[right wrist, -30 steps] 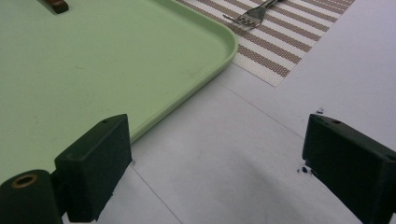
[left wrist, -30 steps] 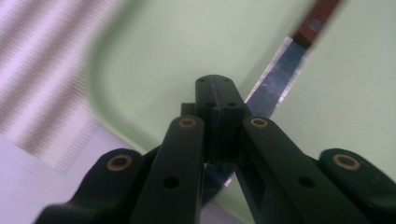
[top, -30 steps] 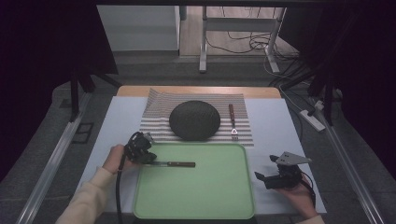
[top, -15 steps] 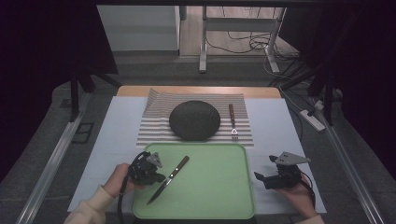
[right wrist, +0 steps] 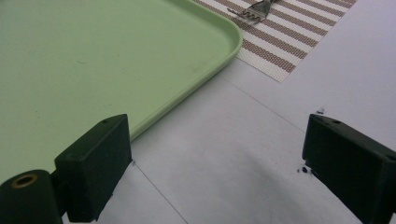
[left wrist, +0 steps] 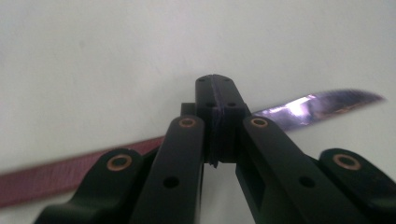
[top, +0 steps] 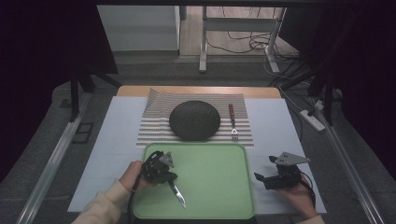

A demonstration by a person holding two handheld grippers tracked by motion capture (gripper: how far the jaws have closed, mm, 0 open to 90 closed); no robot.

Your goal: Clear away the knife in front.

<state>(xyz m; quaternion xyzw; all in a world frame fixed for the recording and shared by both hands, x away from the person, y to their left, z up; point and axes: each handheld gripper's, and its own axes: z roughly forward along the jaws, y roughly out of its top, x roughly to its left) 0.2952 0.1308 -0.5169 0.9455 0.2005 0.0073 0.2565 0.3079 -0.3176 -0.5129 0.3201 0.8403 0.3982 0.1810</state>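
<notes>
A table knife with a dark red handle and a shiny steel blade (top: 176,192) hangs over the near left part of the flat pale green plastic tray (top: 219,177), clamped crosswise in the left hand-held gripper (top: 164,174), whose jaws are pressed together on it near where handle meets blade. That grip probably lets the blade tip point down toward the tray for laying it flat. The right hand-held gripper (top: 262,179) rests on the white bench (top: 116,130) beside the tray, jaws wide and empty.

Whether the tip touches the tray is unclear.
</notes>
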